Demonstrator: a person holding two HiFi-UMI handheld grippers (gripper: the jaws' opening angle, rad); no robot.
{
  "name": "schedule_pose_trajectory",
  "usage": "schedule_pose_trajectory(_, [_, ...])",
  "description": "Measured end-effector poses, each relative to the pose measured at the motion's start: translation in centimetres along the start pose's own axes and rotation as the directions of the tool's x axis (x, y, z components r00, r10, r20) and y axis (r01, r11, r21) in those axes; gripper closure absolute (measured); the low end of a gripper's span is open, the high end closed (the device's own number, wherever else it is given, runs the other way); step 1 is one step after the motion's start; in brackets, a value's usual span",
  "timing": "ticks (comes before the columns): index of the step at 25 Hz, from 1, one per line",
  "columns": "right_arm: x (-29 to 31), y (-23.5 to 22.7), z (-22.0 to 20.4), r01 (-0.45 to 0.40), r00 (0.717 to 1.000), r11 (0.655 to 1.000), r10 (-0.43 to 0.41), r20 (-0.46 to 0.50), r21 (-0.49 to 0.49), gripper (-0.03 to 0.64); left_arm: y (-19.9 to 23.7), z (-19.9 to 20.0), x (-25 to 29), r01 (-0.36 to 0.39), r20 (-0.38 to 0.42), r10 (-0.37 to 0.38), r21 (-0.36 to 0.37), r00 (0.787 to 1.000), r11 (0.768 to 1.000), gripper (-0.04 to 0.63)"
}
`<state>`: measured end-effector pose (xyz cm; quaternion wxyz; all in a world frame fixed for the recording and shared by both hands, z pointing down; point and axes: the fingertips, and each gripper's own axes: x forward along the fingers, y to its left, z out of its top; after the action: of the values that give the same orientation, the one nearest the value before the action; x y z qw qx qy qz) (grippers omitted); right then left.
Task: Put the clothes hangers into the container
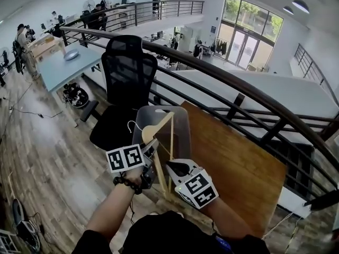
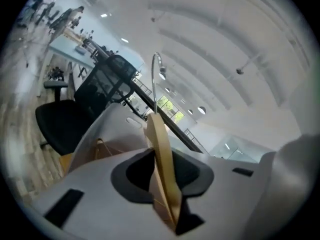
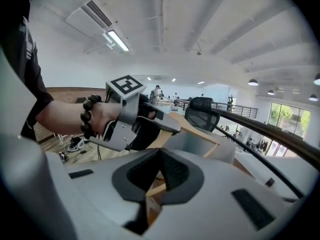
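Your grippers hide the container's (image 1: 183,120) base and the hanger's (image 1: 159,127) lower end in the head view. Your left gripper (image 2: 166,166) is clamped on the wooden hanger's arm, and your right gripper (image 3: 158,176) is clenched on its bar. The pale hanger tilts over the translucent container, at twelve o'clock from your hands, with its wire hook at nine.

surface: wooden table (image 1: 238,163) | on it: grey container (image 1: 181,125), at left corner
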<state>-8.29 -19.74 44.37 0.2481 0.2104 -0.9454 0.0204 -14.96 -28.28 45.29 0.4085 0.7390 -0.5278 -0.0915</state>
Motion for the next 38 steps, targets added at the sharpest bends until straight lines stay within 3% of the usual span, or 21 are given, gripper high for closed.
schedule_pose_trajectory(6, [-1.3, -0.9, -1.3, 0.021, 1.000, 0.998, -0.021, 0.001, 0.056, 0.621, 2.1, -1.1, 2.3, -0.060, -0.091, 0.060, 0.010, 0.994, 0.998, 0.508])
schedule_pose_trajectory(15, [-3.9, -3.4, -2.5, 0.096, 0.995, 0.989, -0.097, 0.009, 0.117, 0.621, 3.5, -2.6, 6.8, -0.109, -0.212, 0.134, 0.126, 0.968, 0.986, 0.480])
schedule_pose_trajectory(22, [-5.4, -4.8, -4.0, 0.154, 0.988, 0.974, -0.155, -0.009, 0.166, 0.621, 5.1, -4.6, 8.4, -0.132, -0.302, 0.181, 0.178, 0.936, 0.975, 0.428])
schedule_pose_trajectory(24, [-5.8, -5.0, -4.3, 0.160, 0.987, 0.971, -0.161, -0.011, 0.179, 0.621, 5.1, -5.4, 8.5, -0.127, -0.320, 0.209, 0.257, 0.924, 0.958, 0.378])
schedule_pose_trajectory(26, [-6.0, -5.2, -4.7, 0.166, 0.986, 0.968, -0.166, -0.015, 0.186, 0.621, 5.1, -6.3, 8.6, -0.117, -0.339, 0.245, 0.357, 0.908, 0.927, 0.281])
schedule_pose_trajectory(28, [-6.1, -5.3, -4.9, 0.170, 0.985, 0.966, -0.170, -0.018, 0.193, 0.621, 5.1, -6.9, 8.4, -0.102, -0.360, 0.263, 0.408, 0.895, 0.907, 0.259])
schedule_pose_trajectory(31, [-5.8, -5.5, -5.4, 0.173, 0.985, 0.964, -0.171, -0.025, 0.200, 0.621, 5.0, -7.0, 7.8, -0.084, -0.377, 0.252, 0.407, 0.891, 0.909, 0.256])
schedule_pose_trajectory(34, [-5.6, -5.6, -5.8, 0.167, 0.986, 0.964, -0.165, -0.030, 0.207, 0.621, 3.9, -7.7, 6.6, -0.012, -0.445, 0.173, 0.343, 0.879, 0.939, 0.247])
schedule_pose_trajectory(36, [-5.5, -5.7, -5.9, 0.159, 0.987, 0.964, -0.157, -0.029, 0.213, 0.621, 2.6, -8.7, 5.6, 0.074, -0.524, 0.087, 0.280, 0.847, 0.957, 0.244])
schedule_pose_trajectory(38, [-5.3, -5.8, -6.1, 0.153, 0.988, 0.964, -0.150, -0.028, 0.217, 0.621, 2.1, -9.2, 4.7, 0.127, -0.575, 0.049, 0.263, 0.817, 0.956, 0.235])
